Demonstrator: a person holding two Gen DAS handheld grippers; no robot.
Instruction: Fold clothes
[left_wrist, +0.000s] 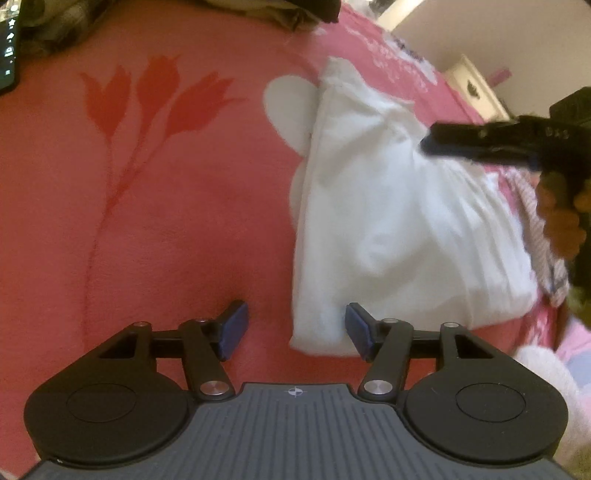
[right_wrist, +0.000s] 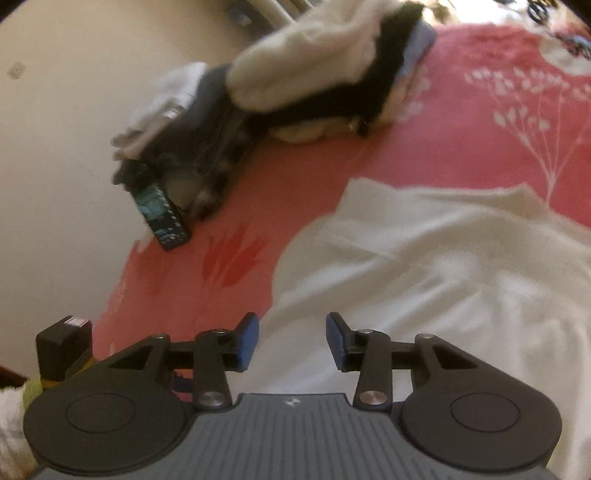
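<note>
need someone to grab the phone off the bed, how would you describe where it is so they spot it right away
Start at the pink floral blanket and go to its edge by the cream wall. There a heap of dark and white clothes sits; the phone lies at the foot of it. It is the only hard, flat, black slab, with a lit screen facing up.

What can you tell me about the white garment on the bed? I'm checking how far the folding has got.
The white garment looks like soft, thin cloth, creased and partly folded into a long, rough oblong with a doubled edge on one side. It lies flat on the pink flowered blanket. The left tongs are open at its near corner, one pad beside the cloth edge, gripping nothing. The right tongs are open above it and hold nothing. A striped cloth sits against its far side. The pictures are too blurred to show seams or a label.
</note>
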